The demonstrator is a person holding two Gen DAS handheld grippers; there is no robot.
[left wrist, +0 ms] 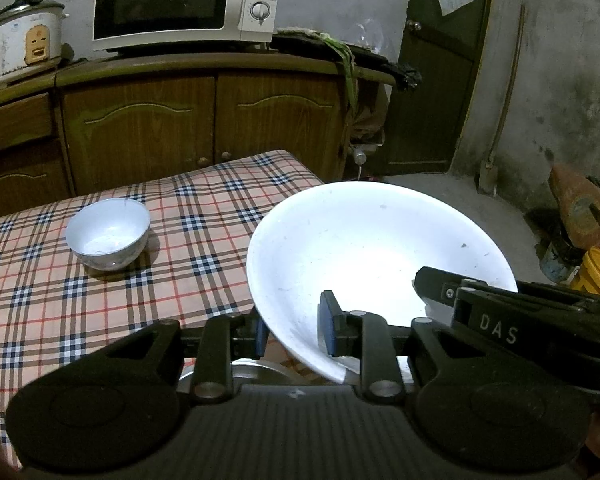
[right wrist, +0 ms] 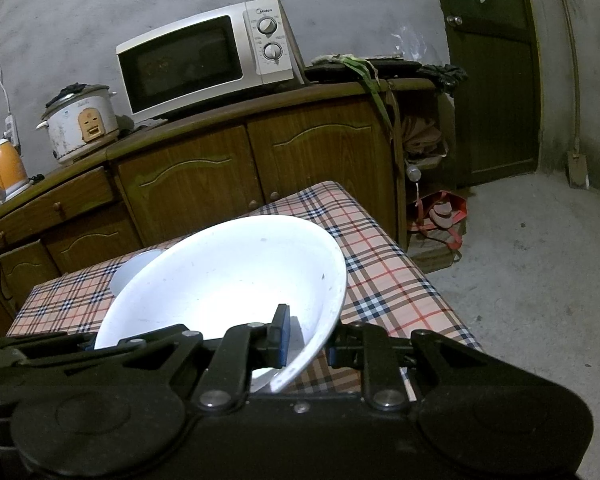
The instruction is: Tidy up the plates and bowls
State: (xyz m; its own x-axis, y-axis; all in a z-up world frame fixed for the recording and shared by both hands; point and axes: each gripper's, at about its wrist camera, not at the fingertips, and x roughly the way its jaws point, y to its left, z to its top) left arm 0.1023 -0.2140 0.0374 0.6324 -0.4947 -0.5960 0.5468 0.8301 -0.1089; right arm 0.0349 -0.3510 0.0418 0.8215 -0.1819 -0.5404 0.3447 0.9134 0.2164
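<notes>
Plaid table (left wrist: 100, 300) — hand-held grippers (both (left wrist: 296, 328) (right wrist: 306, 340)) clamping plate (left wrist: 364, 248)

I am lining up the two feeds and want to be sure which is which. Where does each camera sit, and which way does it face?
Left wrist: on the left gripper, looking forward and down over the checked table; its fingers pinch the large white bowl at its left rim; the right gripper enters from the right.
Right wrist: on the right gripper, facing likewise, clamped on the bowl's right rim.
Shared: the bowl, small bowl, microwave, rice cooker, cabinet, door.
</notes>
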